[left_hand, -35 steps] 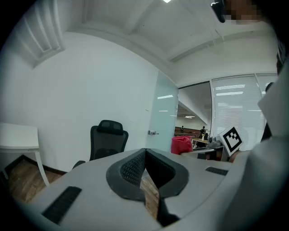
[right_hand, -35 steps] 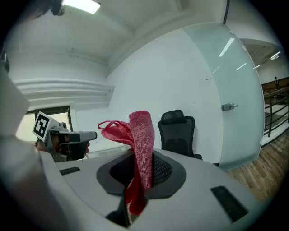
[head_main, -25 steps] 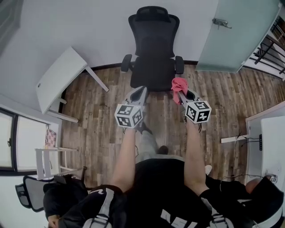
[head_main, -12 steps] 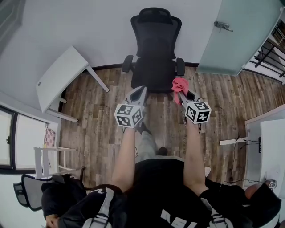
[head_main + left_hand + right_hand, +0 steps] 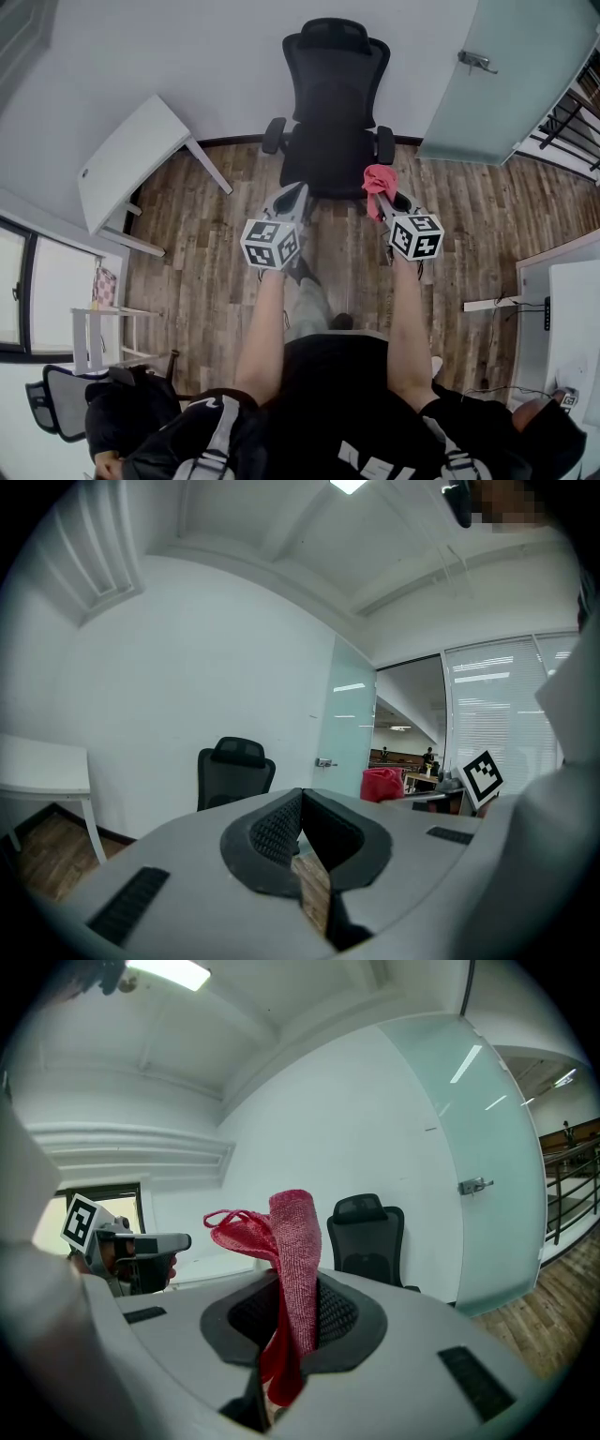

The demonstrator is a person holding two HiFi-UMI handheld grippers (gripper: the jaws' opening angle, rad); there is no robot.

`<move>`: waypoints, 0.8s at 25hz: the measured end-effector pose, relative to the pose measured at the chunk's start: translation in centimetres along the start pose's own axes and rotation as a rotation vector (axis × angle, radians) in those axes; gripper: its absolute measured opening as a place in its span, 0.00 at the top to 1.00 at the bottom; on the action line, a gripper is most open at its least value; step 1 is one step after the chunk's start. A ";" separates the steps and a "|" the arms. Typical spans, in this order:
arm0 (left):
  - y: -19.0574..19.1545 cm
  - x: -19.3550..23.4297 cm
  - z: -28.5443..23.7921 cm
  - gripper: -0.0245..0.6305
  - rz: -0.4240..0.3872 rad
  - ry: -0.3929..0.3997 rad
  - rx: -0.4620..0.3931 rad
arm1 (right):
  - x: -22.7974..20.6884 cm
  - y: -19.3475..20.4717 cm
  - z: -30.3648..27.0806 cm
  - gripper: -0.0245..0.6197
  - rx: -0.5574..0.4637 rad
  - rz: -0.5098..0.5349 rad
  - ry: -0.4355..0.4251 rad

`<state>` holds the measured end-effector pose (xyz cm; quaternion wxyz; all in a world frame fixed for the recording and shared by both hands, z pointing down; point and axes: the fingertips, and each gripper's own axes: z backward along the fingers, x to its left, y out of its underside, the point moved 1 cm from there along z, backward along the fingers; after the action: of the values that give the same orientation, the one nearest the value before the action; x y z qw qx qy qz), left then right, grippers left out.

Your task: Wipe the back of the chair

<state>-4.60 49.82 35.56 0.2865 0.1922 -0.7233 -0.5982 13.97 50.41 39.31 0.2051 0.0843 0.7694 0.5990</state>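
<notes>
Pinching a red cloth (image 5: 294, 1241) tightly between its jaws, the right tool (image 5: 384, 199) points toward the black chair (image 5: 336, 94), which stands ahead of both tools and well apart from them. Beside it, the left tool (image 5: 292, 197) has its jaws pressed together on nothing.

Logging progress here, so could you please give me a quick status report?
Left gripper shut, empty. Right gripper shut on red cloth. Chair ahead, not yet touched. Nothing in the way.
</notes>
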 end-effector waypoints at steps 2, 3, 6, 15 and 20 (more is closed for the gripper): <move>0.0 0.5 -0.1 0.93 0.002 -0.004 0.001 | 0.1 -0.1 -0.7 0.85 0.002 0.002 -0.004; 0.0 0.8 -0.2 0.93 0.004 -0.007 0.001 | 0.1 -0.1 -1.1 0.85 0.004 0.004 -0.007; -0.3 2.0 -0.8 0.93 0.008 -0.016 -0.002 | 0.1 -0.4 -2.6 0.85 0.011 0.012 -0.015; -0.9 5.4 -3.8 0.93 0.027 -0.047 0.007 | -0.9 -1.2 -7.6 0.85 0.033 0.025 -0.045; -0.9 7.1 -6.4 0.93 0.026 -0.054 0.018 | -2.3 -1.6 -10.4 0.85 0.043 0.023 -0.058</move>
<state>-5.91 40.42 36.78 0.2730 0.1692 -0.7384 -0.5930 11.85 39.88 40.35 0.2182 0.1149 0.7748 0.5820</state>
